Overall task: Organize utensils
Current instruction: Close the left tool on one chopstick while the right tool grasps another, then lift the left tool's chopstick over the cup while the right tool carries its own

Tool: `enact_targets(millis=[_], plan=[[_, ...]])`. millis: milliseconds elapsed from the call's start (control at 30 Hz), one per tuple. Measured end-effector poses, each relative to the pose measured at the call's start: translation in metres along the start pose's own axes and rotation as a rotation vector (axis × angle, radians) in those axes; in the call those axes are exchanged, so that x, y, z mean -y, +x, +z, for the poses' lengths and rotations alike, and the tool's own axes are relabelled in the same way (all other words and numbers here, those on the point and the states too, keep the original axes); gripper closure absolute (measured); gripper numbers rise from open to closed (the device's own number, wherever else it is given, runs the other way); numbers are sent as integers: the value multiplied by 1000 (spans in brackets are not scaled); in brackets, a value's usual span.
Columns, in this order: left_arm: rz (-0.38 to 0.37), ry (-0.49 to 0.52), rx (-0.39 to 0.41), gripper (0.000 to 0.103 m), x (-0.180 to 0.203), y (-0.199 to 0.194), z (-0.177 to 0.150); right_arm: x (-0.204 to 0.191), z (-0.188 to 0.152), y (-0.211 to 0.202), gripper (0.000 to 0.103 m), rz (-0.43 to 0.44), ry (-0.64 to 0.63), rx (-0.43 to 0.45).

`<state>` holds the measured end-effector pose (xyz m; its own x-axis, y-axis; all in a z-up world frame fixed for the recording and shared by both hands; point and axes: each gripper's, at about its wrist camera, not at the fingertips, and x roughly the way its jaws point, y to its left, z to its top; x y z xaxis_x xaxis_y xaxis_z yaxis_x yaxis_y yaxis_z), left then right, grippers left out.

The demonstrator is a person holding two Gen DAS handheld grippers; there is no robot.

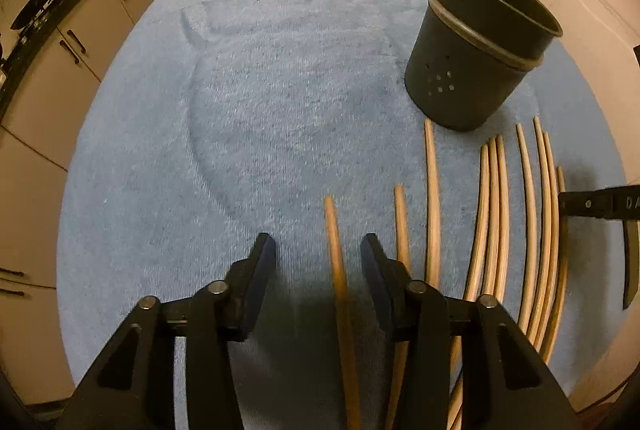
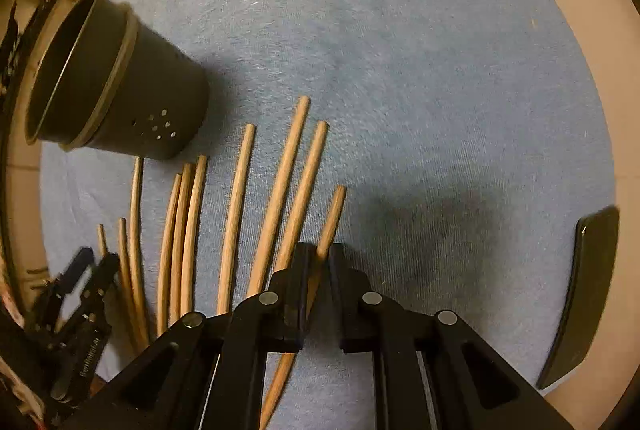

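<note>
On a blue towel lies a row of wooden chopsticks, side by side, their long axes running from the grippers toward a dark holder that stands upright just past their far ends. The right gripper is clamped on the rightmost chopstick, whose far end points away and slightly right. The left gripper straddles the leftmost chopstick with its jaws apart, not touching it; that stick points straight away.
</note>
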<state>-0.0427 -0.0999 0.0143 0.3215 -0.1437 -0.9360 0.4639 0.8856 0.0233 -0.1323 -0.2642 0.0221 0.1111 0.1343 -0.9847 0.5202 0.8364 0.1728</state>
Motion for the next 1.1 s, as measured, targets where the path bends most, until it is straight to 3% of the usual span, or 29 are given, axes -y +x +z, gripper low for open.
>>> enact_targets(millis=[33,67,167,300,433,733,1100], plan=[[-2,4,6,93,0,-2,1,-3,0,0,93,1,-11,7],[-14,-4,4,97,-1,-1,3,-3,1,0,95,8,-17,13],[-102,-59,22,98,-12,-8,5,7,-1,-7,97,64,12,36],[-158,-94,91,98,-21,-30,6,11,-10,-37,97,133,-1,148],[-183,-108,164,98,-23,-59,9,12,-25,-75,97,213,-14,293],[-197,-97,312,98,-30,-115,28,14,-47,-144,97,262,-86,558],[-188,-109,399,98,-32,-149,32,19,-55,-179,97,297,-125,657]])
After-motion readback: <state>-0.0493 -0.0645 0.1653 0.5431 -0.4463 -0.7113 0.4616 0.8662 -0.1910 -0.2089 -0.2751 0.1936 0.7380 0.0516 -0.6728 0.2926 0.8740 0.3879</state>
